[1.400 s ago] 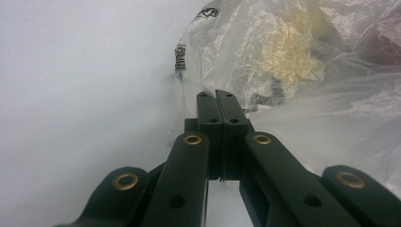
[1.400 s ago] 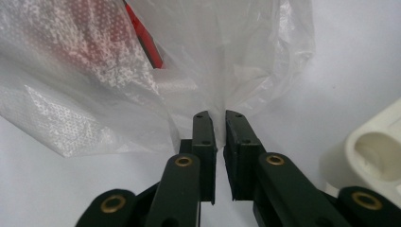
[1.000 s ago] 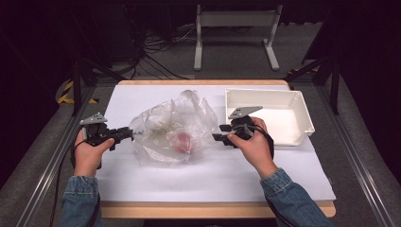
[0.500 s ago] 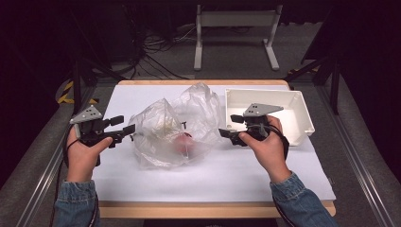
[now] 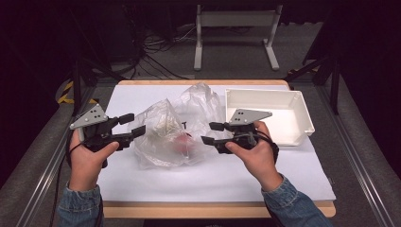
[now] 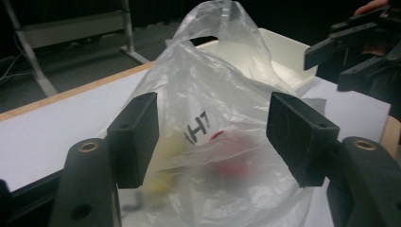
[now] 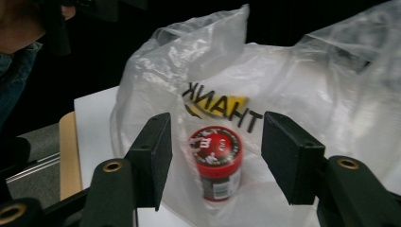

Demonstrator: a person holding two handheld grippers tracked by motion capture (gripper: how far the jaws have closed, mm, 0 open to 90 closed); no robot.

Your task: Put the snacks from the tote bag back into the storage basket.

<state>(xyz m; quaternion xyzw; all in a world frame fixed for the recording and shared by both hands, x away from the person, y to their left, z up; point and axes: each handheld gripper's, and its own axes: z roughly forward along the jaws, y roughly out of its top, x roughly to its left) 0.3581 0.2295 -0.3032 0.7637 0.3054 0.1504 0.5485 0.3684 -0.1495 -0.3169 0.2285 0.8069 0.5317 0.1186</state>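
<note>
Plastic bag (image 5: pixel 172 130), clear and crumpled, lies on the white table sheet (image 5: pixel 213 172) between the two tongs in the high view, with one red candy jar (image 5: pixel 182 140) showing through it. The left gripper (image 5: pixel 132 125) hangs just off the bag's left edge, and the right gripper (image 5: pixel 210 133) just off its right edge; both stand spread, pinching nothing, though their jaws have just been closing a little. One white bin (image 5: pixel 302 113) sits behind the right gripper.

From the left gripper view, the bag (image 6: pixel 213 142) rises beyond the spread pads (image 6: pixel 137 137), untouched by them. A red shape and a yellow blur show inside; what the yellow thing is I cannot tell. The right gripper (image 6: pixel 345 59) hangs beyond the bag.

From the right gripper view, the jar (image 7: pixel 216 163) stands upright inside the bag (image 7: pixel 283 94), straight ahead between the spread pads (image 7: pixel 153 156).

As I judge it, the unpacking has hardly begun: the jar is in the bag, the bin looks empty, and opening the bag, then lifting out its contents, remains.
</note>
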